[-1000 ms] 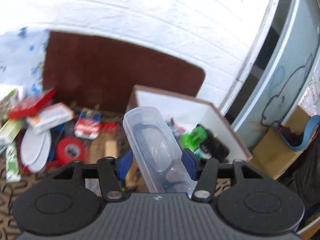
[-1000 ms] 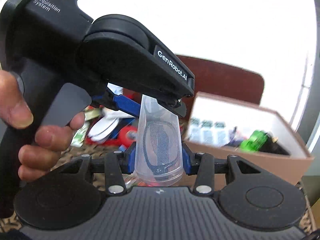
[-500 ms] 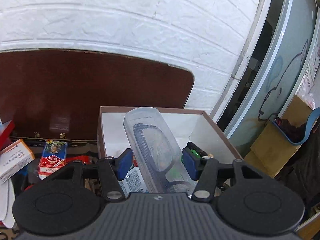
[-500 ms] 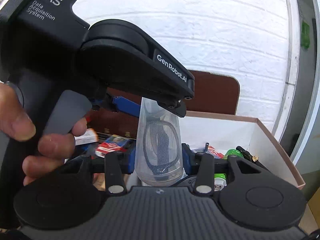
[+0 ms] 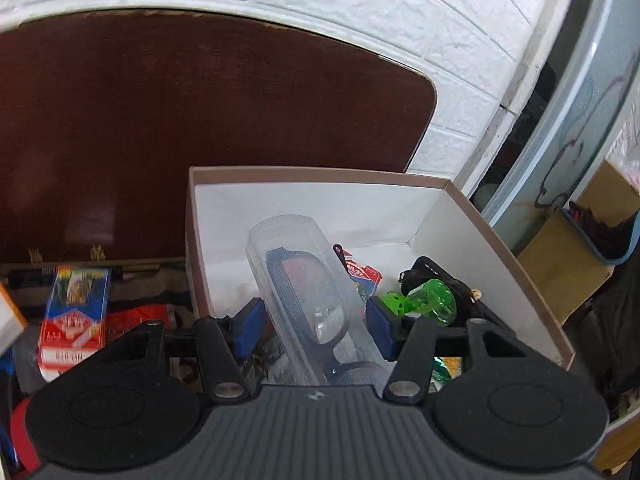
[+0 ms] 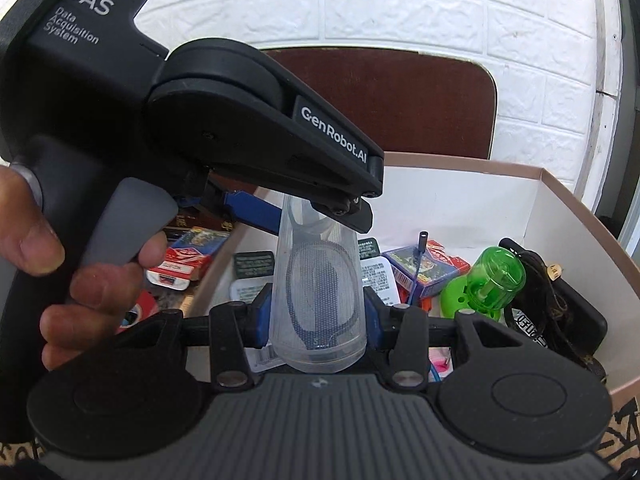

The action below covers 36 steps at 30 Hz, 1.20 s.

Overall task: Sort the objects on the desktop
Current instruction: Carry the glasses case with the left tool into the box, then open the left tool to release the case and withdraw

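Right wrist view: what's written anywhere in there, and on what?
"DAS" and "Data Acquisition System": on the black body of the left gripper.
"GenRobot.AI": on the same gripper's black finger housing.
Print on the card packs and white sachets in the box: too small to read.
Left wrist view: the red and blue pack is blurred.

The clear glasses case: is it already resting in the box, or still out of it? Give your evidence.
Still out: the clear glasses case hangs above the box, clamped between both tools, the right tool at its near end.
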### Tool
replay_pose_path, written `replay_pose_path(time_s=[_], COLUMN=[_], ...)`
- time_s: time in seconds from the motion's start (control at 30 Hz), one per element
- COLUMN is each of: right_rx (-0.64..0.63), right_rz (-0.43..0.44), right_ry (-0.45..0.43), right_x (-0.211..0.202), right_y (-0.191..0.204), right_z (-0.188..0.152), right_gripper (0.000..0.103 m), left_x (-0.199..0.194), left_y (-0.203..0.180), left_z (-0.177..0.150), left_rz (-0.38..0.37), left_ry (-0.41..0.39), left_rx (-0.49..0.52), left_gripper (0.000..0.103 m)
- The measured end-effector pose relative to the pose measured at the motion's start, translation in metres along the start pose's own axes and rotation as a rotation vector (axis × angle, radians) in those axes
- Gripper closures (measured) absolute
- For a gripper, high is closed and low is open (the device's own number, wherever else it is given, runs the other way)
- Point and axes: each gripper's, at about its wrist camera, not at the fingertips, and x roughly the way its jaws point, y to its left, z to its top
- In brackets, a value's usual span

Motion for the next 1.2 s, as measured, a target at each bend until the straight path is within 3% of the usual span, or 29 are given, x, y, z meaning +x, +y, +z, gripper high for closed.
replay_pose_path(time_s=[0.23,0.3,0.37,0.43,0.53,0.63,0.93,1.2], right_rx=[0.009,0.009,-0.008,-0.018,-0.017,-0.015,-0.021,-0.039], right_rz=[-0.019,-0.014,0.008,-0.002,-0.042,-0.053,-0.093,-0.062], right_ry=[0.025,0.028,0.051,0.06,0.041,0.028,0.021,-0.055], right_x=[0.02,0.023,0.026,0.013,0.008,0.002,0.003,-0.054], right_y=[-0.002,-0.002,-0.001,-0.002,-0.004,-0.006,-0.025,0.006], right_z=[0.003,0.002,0.0,-0.001,-0.002,-0.002,0.004,-0.009], right_gripper=[0.059,0.059,0.058,0.053,0.039,0.032,0.021,0.016], left_x=[0.009,0.008,0.004,-0.003,-0.009,-0.014,-0.034,-0.076], left_y=[-0.004,-0.003,-0.001,0.001,0.002,0.003,-0.007,-0.017], left_z=[0.002,0.001,-0.001,-0.001,0.0,-0.001,-0.018,-0.04], left_rz=[0.005,-0.012,-0.05,-0.067,-0.078,-0.078,-0.087,-0.09], left_ry=[-0.01,-0.018,-0.036,-0.058,-0.06,-0.07,-0.084,-0.14], left_rx=[0.077,0.08,0.072,0.053,0.039,0.023,0.061,0.072], left_gripper=[0.046,0.039,0.02,0.016,0.014,0.014,0.013,0.013])
